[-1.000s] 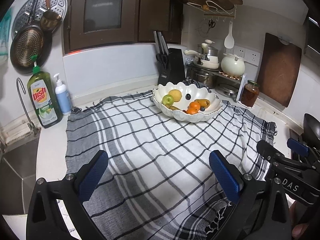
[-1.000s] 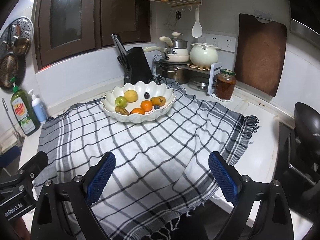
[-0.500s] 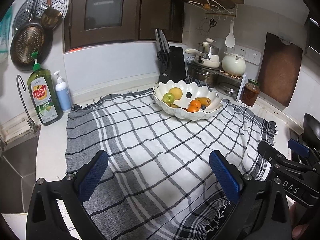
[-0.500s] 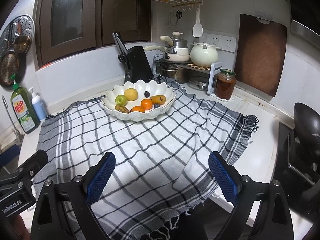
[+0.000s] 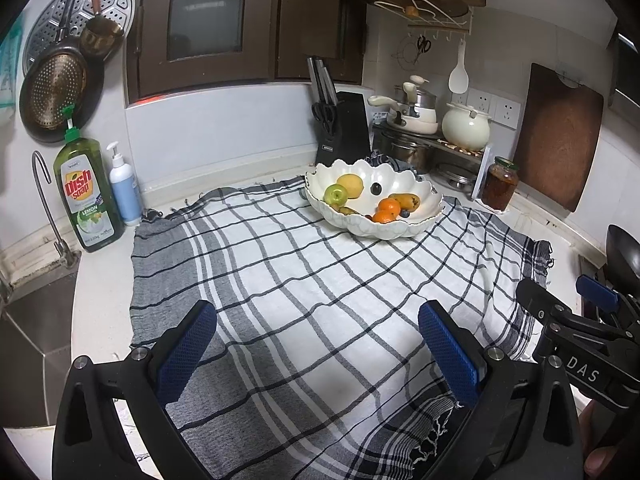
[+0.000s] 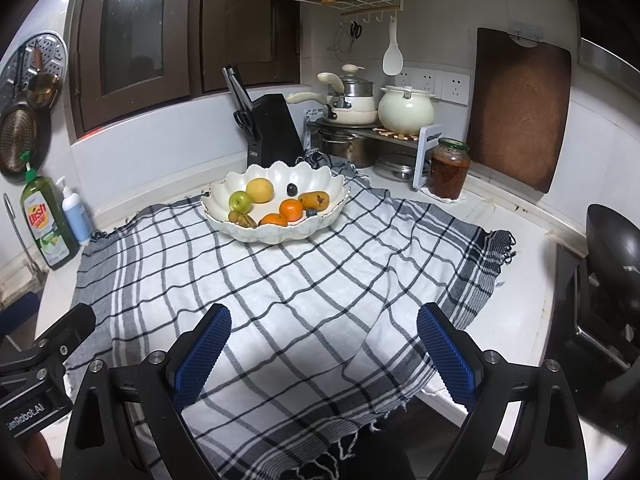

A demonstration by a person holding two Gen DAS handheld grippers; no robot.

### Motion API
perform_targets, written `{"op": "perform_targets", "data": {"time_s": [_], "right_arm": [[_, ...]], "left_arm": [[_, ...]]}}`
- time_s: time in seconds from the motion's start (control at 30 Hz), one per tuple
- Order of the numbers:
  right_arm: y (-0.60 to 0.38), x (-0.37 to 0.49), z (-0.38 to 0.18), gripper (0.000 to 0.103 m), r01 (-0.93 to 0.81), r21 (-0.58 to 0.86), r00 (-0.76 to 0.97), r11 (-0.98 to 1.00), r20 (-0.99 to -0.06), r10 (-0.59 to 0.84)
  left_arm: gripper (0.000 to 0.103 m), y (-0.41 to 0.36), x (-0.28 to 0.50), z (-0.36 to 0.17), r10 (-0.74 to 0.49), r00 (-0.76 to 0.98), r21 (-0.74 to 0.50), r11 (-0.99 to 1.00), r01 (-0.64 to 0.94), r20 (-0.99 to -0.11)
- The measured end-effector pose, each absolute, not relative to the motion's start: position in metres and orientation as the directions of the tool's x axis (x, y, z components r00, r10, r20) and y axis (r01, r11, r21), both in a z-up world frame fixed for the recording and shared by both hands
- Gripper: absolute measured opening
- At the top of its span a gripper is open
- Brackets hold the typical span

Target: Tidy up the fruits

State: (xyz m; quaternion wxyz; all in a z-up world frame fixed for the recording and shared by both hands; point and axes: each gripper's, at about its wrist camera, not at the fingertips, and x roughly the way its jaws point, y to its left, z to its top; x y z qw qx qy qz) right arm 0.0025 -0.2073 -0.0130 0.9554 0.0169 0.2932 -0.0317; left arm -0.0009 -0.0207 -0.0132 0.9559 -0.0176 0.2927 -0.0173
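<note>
A white scalloped bowl (image 5: 416, 222) stands at the far side of a checked cloth (image 5: 312, 300); it also shows in the right wrist view (image 6: 316, 226). In it lie a green apple (image 5: 335, 194), a yellow fruit (image 5: 350, 186), oranges (image 5: 389, 208), a brownish mango (image 5: 406, 200), a dark plum (image 5: 375, 188) and a blueberry. My left gripper (image 5: 316, 354) is open and empty over the cloth's near part. My right gripper (image 6: 324, 354) is open and empty, also near the front edge, far from the bowl (image 6: 316, 226).
A dish soap bottle (image 5: 86, 196) and pump bottle (image 5: 124, 186) stand left by the sink (image 5: 36, 320). A knife block (image 5: 344, 124), pots on a rack (image 5: 436, 128), a jar (image 5: 500, 186) and a cutting board (image 5: 560, 136) line the back. A black pan (image 6: 616, 256) sits right.
Both views have shifted slightly, so the bowl sits a little farther right and lower in frame. Both grippers stay open and empty.
</note>
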Motion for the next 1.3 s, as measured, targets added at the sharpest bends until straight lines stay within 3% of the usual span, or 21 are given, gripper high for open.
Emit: {"op": "perform_targets", "data": {"time_s": [1.3], "right_arm": [[-0.2096,0.0035,-0.0147,0.095,0.074,0.009,0.827,0.997,-0.56,-0.056]], "left_arm": [[0.103,-0.0196,0.0015,-0.019,-0.049,0.811,-0.052,0.998,0.023,-0.583]]}}
